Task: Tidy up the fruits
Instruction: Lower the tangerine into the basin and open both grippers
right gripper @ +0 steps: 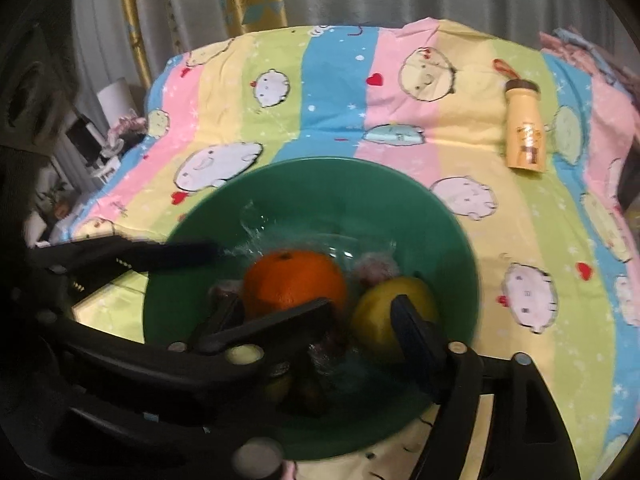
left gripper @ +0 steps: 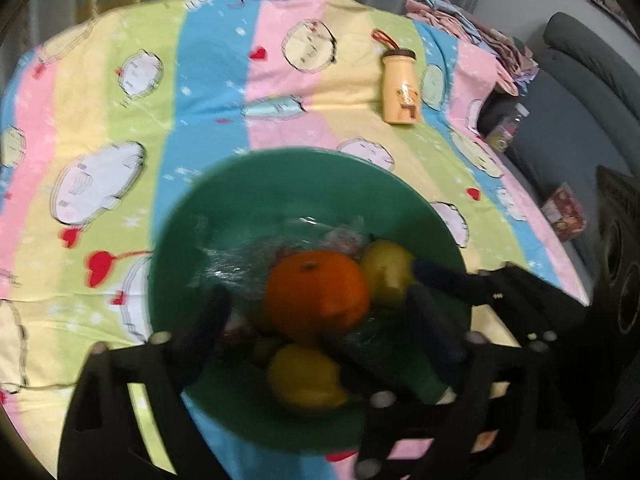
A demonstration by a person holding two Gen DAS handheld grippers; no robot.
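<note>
A green bowl [left gripper: 280, 200] [right gripper: 320, 192] sits on a striped cartoon cloth. In it lie an orange [left gripper: 316, 292] [right gripper: 294, 280], a yellow lemon-like fruit [left gripper: 386, 276] [right gripper: 380, 316], another yellow fruit [left gripper: 304, 376] at the near side, and some clear plastic wrap [left gripper: 224, 260] with a pinkish wrapped item [right gripper: 378, 268]. My left gripper [left gripper: 324, 320] is open over the bowl, its fingers either side of the orange. My right gripper [right gripper: 364, 312] is open over the bowl, one finger crossing in front of the orange, the other at the lemon.
A yellow bottle [left gripper: 400, 88] [right gripper: 524, 132] with a brown cap lies on the cloth at the back right. Folded clothes [left gripper: 472, 24] lie at the far right corner. A grey sofa [left gripper: 580, 80] stands to the right. Curtains hang behind.
</note>
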